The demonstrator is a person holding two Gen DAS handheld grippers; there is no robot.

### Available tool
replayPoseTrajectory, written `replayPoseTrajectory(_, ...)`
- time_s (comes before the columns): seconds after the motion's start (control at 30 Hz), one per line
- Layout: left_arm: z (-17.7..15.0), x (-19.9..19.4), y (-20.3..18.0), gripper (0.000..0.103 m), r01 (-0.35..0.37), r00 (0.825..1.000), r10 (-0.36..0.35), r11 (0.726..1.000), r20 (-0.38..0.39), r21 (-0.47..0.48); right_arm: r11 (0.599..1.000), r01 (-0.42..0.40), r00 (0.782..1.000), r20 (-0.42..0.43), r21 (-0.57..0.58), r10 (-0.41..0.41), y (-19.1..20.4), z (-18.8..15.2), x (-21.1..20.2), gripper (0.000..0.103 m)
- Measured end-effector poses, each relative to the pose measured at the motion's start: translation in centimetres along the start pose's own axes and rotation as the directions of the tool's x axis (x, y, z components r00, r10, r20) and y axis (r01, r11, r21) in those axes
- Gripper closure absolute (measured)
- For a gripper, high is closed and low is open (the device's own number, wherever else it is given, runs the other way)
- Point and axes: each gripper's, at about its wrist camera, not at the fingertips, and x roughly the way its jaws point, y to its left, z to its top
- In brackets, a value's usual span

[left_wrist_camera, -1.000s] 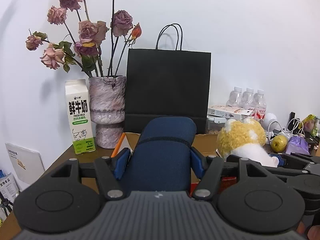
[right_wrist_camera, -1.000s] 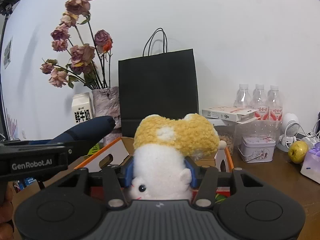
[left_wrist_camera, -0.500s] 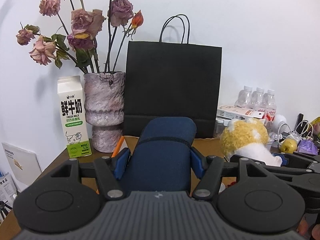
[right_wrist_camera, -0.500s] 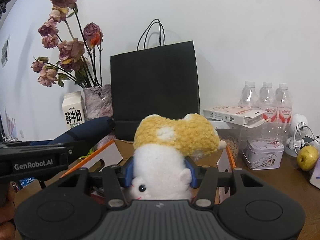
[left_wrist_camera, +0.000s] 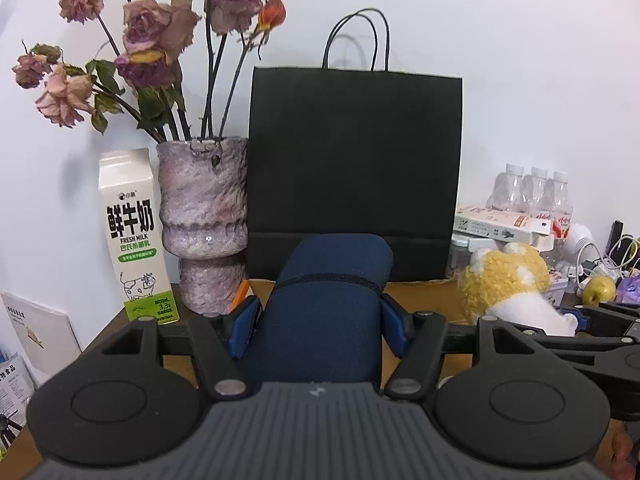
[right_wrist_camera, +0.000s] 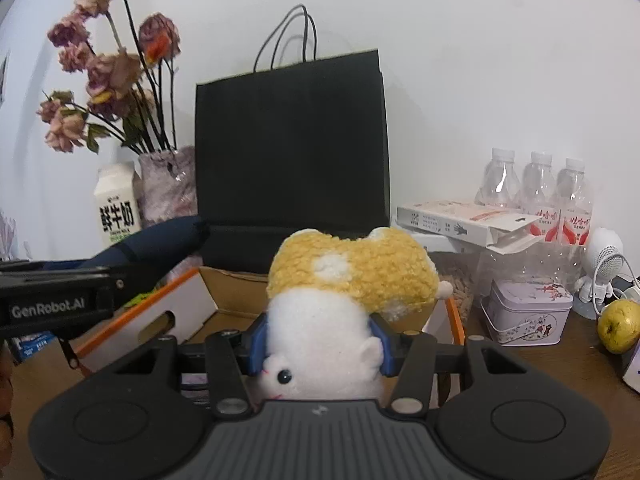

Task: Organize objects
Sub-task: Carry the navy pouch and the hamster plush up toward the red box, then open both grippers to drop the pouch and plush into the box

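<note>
Two things are mid-carry: a rolled navy fabric bundle [left_wrist_camera: 326,312] clamped in the left gripper [left_wrist_camera: 320,326], and a yellow-and-white plush hamster [right_wrist_camera: 340,300] pinched by the right gripper [right_wrist_camera: 320,346], both above the orange-edged cardboard box [right_wrist_camera: 180,304]. Lowering them in likely comes next.

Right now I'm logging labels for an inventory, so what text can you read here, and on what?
"鲜牛奶" and "FRESH MILK": milk carton, with "3.3" near its base; smaller print unreadable.
"GenRobot.AI": side of the left gripper, seen from the right wrist.
Red characters: water bottle labels, too blurred to read.
Flat white box: print too small.
Decorated tin: nothing legible.
</note>
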Motion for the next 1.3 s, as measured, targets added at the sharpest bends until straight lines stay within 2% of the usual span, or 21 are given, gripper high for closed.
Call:
replayPoseTrajectory(0.27, 0.0, 2.2, 0.5, 0.039, 0.008, 1.0, -0.007, 1.0, -0.019, 0.004, 1.0, 0.025, 0.999, -0.044, -0.009, -0.026, -0.8, -0.3, 2.3, 0.053)
replayPoseTrajectory(0.33, -0.2, 2.8, 0.6, 0.037, 0.021, 0.999, -0.021, 1.0, -0.031, -0.001, 1.0, 0.027, 0.998, -0.063, -0.009, -0.028, -1.1, -0.6, 2.9, 0.049)
replayPoseTrajectory(0.37, -0.2, 3.0, 0.7, 0.035, 0.029, 0.999, -0.029, 1.0, -0.033, -0.009, 0.999, 0.031, 0.997, -0.07, -0.011, -0.031, -1.1, -0.6, 3.1, 0.044)
replayPoseTrajectory(0.4, -0.3, 3.1, 0.8, 0.027, 0.026, 0.999, -0.027, 1.0, -0.028, -0.012, 0.999, 0.041, 0.996, -0.078, -0.012, -0.042, -1.2, -0.8, 3.3, 0.027)
replayPoseTrajectory(0.43, -0.3, 3.1, 0.8, 0.018, 0.017, 1.0, -0.017, 1.0, -0.025, -0.011, 0.999, 0.053, 0.995, -0.079, -0.014, -0.053, -1.2, -0.8, 3.4, 0.017)
replayPoseTrajectory(0.47, -0.3, 3.0, 0.8, 0.0, 0.006, 1.0, -0.007, 1.0, -0.018, -0.013, 0.998, 0.062, 0.995, -0.073, -0.019, -0.063, -1.1, -0.9, 3.3, 0.005)
replayPoseTrajectory(0.5, -0.4, 2.8, 0.8, 0.0, 0.0, 1.0, 0.0, 1.0, -0.007, -0.018, 0.997, 0.069, 0.995, -0.068, -0.025, -0.071, -1.0, -1.0, 3.2, 0.003)
replayPoseTrajectory(0.93, -0.3, 2.4, 0.9, 0.0, 0.005, 0.999, -0.006, 1.0, -0.036, -0.027, 0.999, 0.051, 0.996, -0.079, -0.007, -0.051, -1.0, -0.6, 2.4, 0.0)
replayPoseTrajectory(1.3, -0.1, -0.5, 1.7, 0.0, 0.034, 0.999, -0.036, 0.998, -0.031, -0.056, 1.0, 0.022, 0.998, -0.062, 0.01, -0.022, -0.6, -0.1, -0.4, 0.0)
